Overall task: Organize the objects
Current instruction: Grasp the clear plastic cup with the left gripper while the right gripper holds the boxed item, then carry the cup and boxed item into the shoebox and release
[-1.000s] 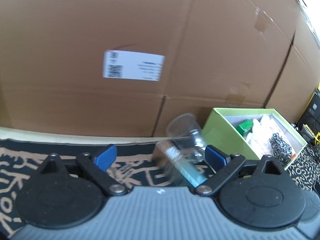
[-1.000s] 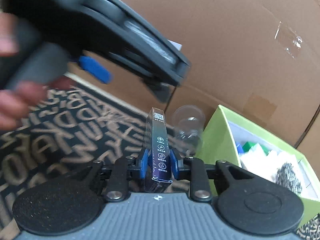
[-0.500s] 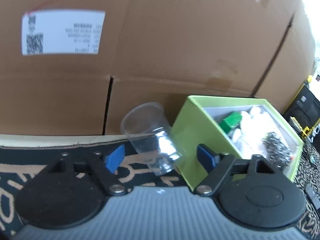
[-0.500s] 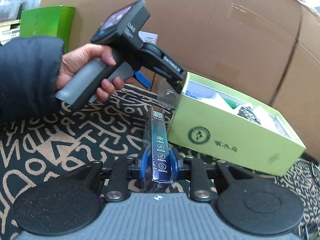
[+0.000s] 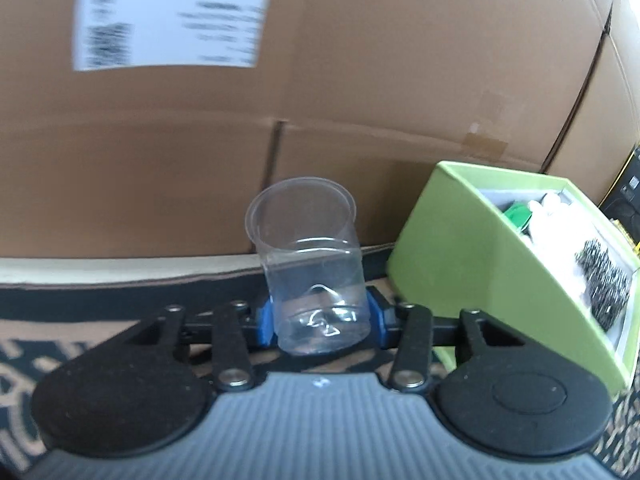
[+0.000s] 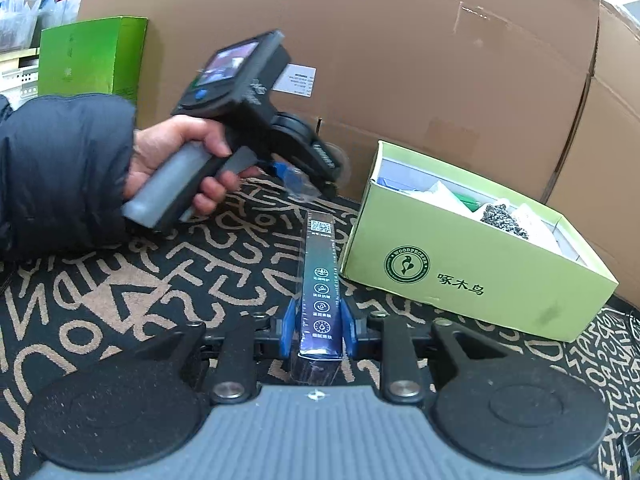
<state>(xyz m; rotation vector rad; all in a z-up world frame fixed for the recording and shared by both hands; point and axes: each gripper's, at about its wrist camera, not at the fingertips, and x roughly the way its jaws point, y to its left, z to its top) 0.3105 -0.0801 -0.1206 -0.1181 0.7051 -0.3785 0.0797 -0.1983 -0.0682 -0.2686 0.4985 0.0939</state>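
Observation:
A clear plastic cup [image 5: 308,232] stands on the patterned rug just left of an open light-green box [image 5: 480,264]. My left gripper [image 5: 320,320] has the cup's base between its blue pads; the jaws are closing and both pads touch the cup's sides. In the right wrist view, a hand [image 6: 180,160] holds that left gripper [image 6: 296,178] low by the green box [image 6: 460,276], the cup only a blur there. My right gripper [image 6: 316,326] is shut on a narrow dark box [image 6: 318,272] that points forward over the rug.
A big cardboard carton [image 5: 360,80] with a white label walls off the back. The green box holds white packets, a green item and a dark scrubber [image 6: 504,216]. A tall green box [image 6: 92,56] stands far left. The black and tan rug [image 6: 160,280] covers the floor.
My left gripper came forward and down onto the cup, and its wide-open jaws closed around the base. My right gripper drew back with the dark box, then held still.

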